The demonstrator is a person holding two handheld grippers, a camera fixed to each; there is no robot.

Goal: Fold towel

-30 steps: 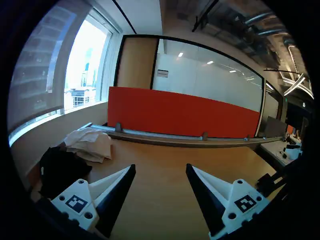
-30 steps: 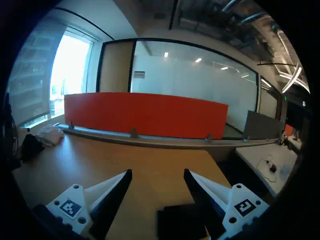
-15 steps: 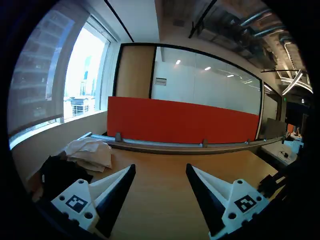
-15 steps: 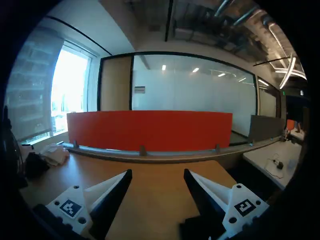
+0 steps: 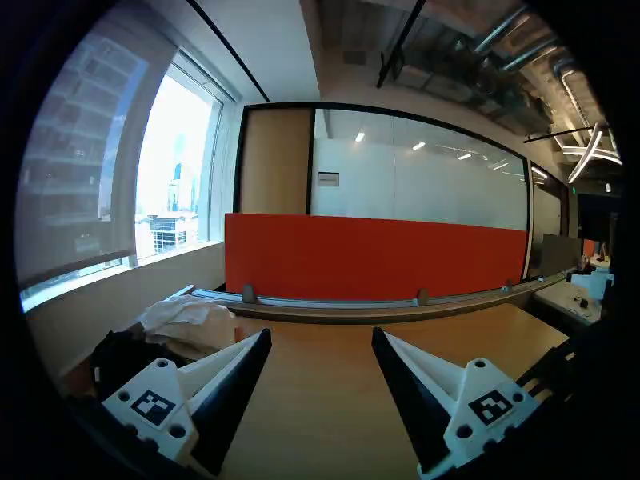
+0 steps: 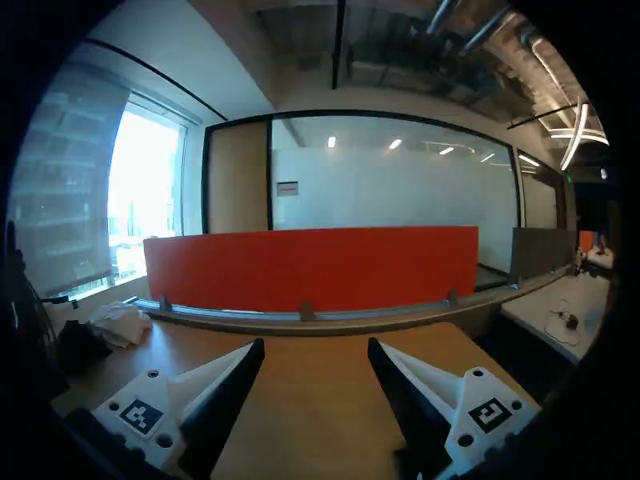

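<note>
A crumpled white towel [image 5: 188,318] lies in a heap at the far left of the wooden table [image 5: 336,384], beyond my left gripper's left finger. My left gripper [image 5: 320,340] is open and holds nothing, low over the table. In the right gripper view the same towel [image 6: 124,324] is small and far off to the left. Over the table's middle my right gripper [image 6: 314,348] is open with an empty gap between its fingers.
A black cloth or bag [image 5: 120,356] sits beside the towel at the table's left end [image 6: 76,346]. An orange divider panel [image 5: 368,256] on a metal rail closes the table's far edge. A window wall runs along the left. Another desk [image 6: 560,308] stands to the right.
Both views have tilted upward and sunk lower toward the table, so more ceiling shows. The towel has slid lower left in the left view. A dark object under the right gripper has left the frame.
</note>
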